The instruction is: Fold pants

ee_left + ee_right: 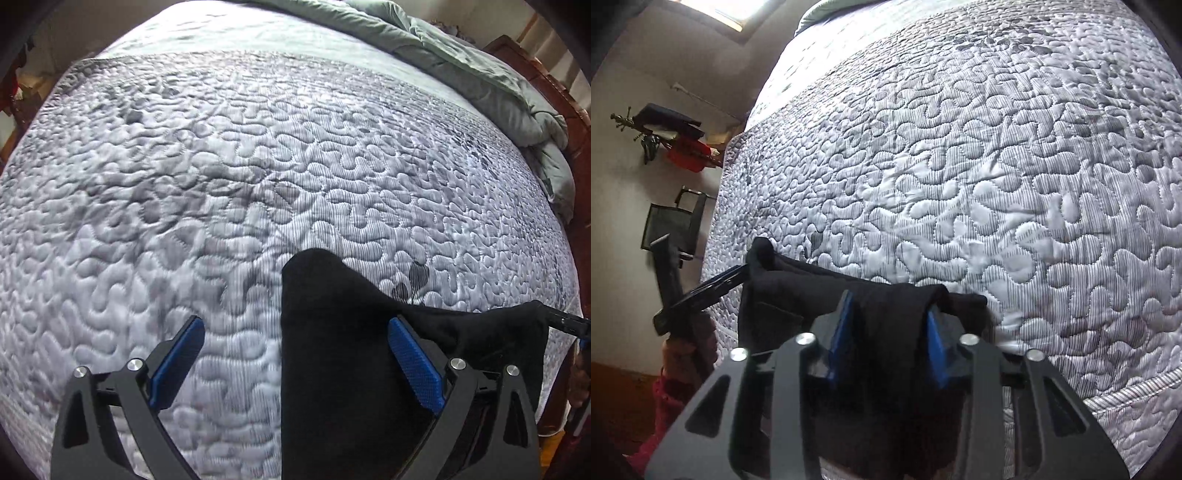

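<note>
right tongs (890,334) pinch black pants (886,369); left tongs (295,354) wide apart.

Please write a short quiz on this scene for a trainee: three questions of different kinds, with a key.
1. True or false: the right gripper is shut on the black pants.
2. Which gripper has its pads wide apart? A) the left gripper B) the right one C) both
3. Fill in: the crumpled blanket at the far side of the bed is ___ in colour.
Key: 1 true; 2 A; 3 green.
</note>
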Demonstrator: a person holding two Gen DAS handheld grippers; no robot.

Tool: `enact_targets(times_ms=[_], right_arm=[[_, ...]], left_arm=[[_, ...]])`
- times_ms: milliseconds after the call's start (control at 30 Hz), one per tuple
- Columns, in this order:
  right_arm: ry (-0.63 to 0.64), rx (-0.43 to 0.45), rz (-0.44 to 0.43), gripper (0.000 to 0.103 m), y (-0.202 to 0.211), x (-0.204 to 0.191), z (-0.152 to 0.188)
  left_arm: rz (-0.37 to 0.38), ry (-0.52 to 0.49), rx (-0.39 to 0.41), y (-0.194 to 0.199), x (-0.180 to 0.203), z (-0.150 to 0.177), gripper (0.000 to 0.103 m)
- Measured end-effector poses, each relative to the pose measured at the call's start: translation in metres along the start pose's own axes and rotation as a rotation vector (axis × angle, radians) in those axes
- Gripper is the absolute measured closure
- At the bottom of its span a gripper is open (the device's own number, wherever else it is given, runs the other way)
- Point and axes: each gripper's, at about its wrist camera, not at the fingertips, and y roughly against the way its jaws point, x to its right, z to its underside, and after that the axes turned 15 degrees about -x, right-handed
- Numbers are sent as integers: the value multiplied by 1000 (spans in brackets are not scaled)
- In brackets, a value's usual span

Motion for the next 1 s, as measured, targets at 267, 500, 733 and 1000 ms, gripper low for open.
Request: enact_targets(times_ms=[267, 500, 733, 1000], right_arm=[[28, 59, 26, 88, 14, -4, 26], [-23, 78, 68, 96, 3, 13, 34], [-31, 44, 144, 96, -11, 12, 26], [-68, 48, 142, 92, -10, 15, 27]], left_arm=[[-10, 16, 58, 0, -2, 6, 3], [-14, 88, 100, 0, -8, 7, 3], [-100, 47, 73, -18, -3, -3, 3], [-92, 70, 87, -18, -6, 3, 3]])
